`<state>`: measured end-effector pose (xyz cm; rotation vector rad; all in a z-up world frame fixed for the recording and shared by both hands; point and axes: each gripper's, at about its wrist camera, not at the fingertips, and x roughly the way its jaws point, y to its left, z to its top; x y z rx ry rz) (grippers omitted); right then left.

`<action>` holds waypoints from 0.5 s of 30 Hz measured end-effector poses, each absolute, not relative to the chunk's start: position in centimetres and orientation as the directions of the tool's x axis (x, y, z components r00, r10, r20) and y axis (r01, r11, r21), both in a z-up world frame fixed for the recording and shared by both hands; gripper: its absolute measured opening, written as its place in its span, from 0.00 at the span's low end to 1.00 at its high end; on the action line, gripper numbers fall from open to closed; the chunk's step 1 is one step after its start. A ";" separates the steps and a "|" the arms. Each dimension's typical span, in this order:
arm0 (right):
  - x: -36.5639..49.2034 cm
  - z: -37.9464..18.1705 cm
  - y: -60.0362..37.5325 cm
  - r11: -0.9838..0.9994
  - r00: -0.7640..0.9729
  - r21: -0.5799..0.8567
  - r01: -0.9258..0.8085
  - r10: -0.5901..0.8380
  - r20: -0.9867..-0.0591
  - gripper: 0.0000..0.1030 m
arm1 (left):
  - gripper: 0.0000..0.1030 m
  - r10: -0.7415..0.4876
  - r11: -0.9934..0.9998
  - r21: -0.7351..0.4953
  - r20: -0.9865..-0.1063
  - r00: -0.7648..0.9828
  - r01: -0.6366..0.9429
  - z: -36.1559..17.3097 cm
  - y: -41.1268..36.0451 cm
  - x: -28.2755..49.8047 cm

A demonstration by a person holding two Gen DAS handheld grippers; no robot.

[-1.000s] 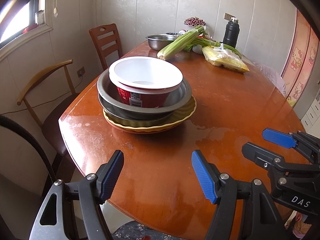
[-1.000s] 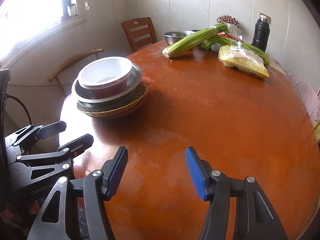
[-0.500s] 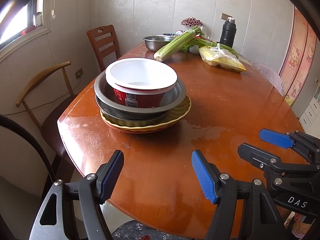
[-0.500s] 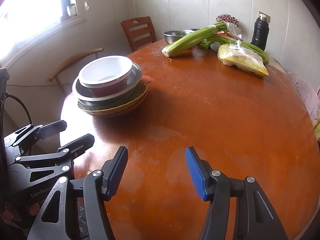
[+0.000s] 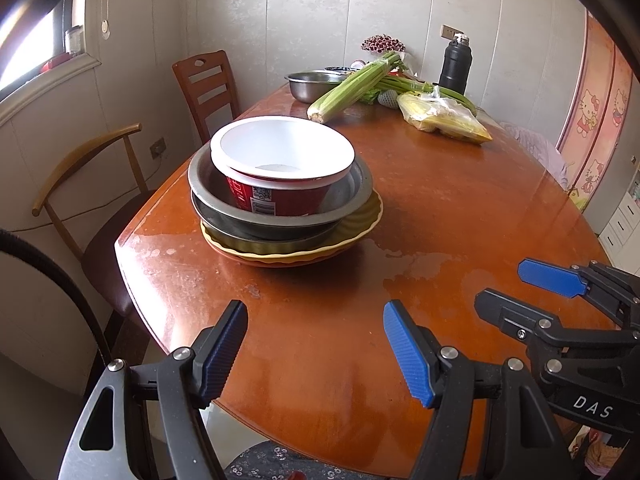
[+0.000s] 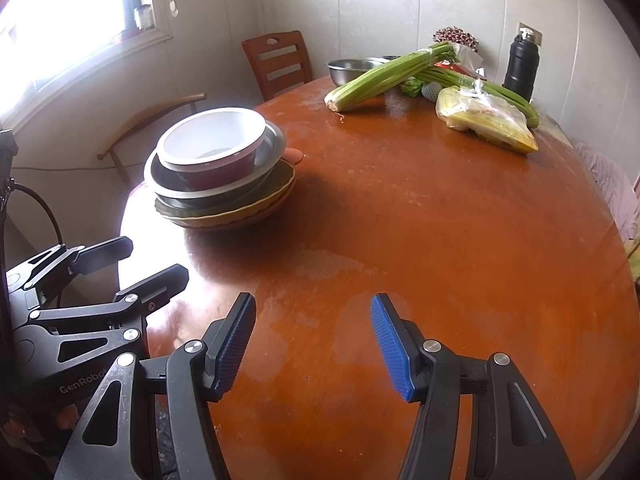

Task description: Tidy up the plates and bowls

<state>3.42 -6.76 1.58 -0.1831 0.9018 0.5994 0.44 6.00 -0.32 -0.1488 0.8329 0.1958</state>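
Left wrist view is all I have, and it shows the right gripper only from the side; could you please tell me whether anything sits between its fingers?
Observer: No. In the right wrist view the right gripper is open, with only bare table showing between its blue pads.
Operator: Thank you. Is anything hidden behind the stack of bowls and plates?
Observer: Yes. A small orange shape peeks out on the far side of the stack, right beside the rim of the upper metal bowl. I cannot tell what it is.
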 end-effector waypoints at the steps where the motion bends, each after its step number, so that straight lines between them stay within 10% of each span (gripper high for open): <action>1: 3.4 1.6 -6.8 0.823 0.471 0.096 -0.560 0.411 -0.780 0.60 | 0.68 0.114 0.971 -0.056 -0.746 0.657 -0.232 -0.3 6.0 0.4; 15: 3.6 1.6 -6.8 0.827 0.472 0.094 -0.555 0.406 -0.783 0.60 | 0.68 0.115 0.972 -0.052 -0.748 0.654 -0.230 -0.4 5.9 0.6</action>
